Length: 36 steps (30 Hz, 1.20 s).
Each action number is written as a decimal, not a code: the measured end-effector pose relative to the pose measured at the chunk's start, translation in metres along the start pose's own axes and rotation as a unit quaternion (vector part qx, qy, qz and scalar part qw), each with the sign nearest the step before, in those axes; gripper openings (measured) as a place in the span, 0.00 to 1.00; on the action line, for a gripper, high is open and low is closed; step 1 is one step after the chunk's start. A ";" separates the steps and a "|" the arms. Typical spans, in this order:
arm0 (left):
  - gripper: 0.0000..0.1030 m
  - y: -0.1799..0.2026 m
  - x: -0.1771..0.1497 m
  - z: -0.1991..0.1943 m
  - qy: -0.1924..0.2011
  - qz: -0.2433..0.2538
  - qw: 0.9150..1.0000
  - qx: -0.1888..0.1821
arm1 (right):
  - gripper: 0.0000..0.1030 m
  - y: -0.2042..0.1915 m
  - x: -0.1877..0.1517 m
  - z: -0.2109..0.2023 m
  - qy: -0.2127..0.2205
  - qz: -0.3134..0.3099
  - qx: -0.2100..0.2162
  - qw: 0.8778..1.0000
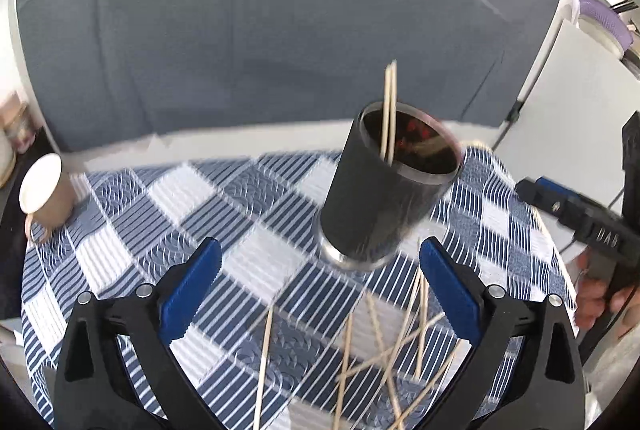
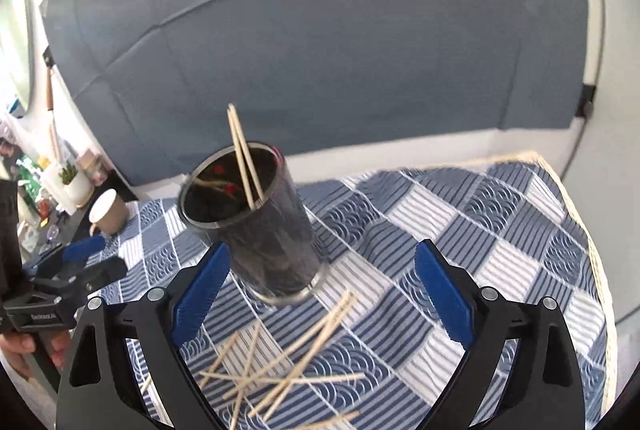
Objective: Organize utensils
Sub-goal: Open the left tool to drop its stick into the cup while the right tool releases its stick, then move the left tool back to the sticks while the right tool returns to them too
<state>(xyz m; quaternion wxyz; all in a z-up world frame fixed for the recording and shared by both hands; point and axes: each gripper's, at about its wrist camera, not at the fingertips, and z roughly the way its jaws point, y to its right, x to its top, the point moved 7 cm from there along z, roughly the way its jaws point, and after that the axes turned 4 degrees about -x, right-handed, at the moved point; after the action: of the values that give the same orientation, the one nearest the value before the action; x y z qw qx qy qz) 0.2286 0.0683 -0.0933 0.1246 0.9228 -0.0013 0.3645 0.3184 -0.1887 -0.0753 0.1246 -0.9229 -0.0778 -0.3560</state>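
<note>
Checkered tabletop (image 2: 460, 213) carries loose skewers (image 2: 280, 362) at six o'clock of the holder (image 2: 256, 226). Both my left tongs (image 1: 320, 294) and right tongs (image 2: 322, 296) gape empty; I judge next pickup needs one skewer singled out.

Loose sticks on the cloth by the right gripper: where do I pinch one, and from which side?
Go for the stick lying nearest the dark cup, at its free upper end, clear of the crossed pile. Come from above with the open right gripper and the jaws set across its length. It lies flat on the cloth, so a side approach would probably just push it.
</note>
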 end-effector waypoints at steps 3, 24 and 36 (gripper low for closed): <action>0.94 -0.018 -0.023 0.001 -0.016 -0.014 1.000 0.013 | 0.87 0.004 -0.013 -0.002 -0.019 0.005 -0.012 1.000; 0.94 -0.068 -0.113 0.008 -0.097 -0.021 0.995 0.031 | 0.87 0.003 -0.128 0.014 -0.142 0.009 -0.061 0.988; 0.94 -0.070 -0.154 0.033 -0.144 0.000 0.989 0.037 | 0.87 -0.002 -0.188 0.030 -0.205 0.045 -0.077 0.975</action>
<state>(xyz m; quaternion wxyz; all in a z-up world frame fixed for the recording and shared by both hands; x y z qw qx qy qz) 0.1446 0.1145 -0.2359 0.0892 0.9697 -0.0056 0.2272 0.1991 -0.1880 -0.2240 0.0504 -0.9856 -0.0329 -0.1577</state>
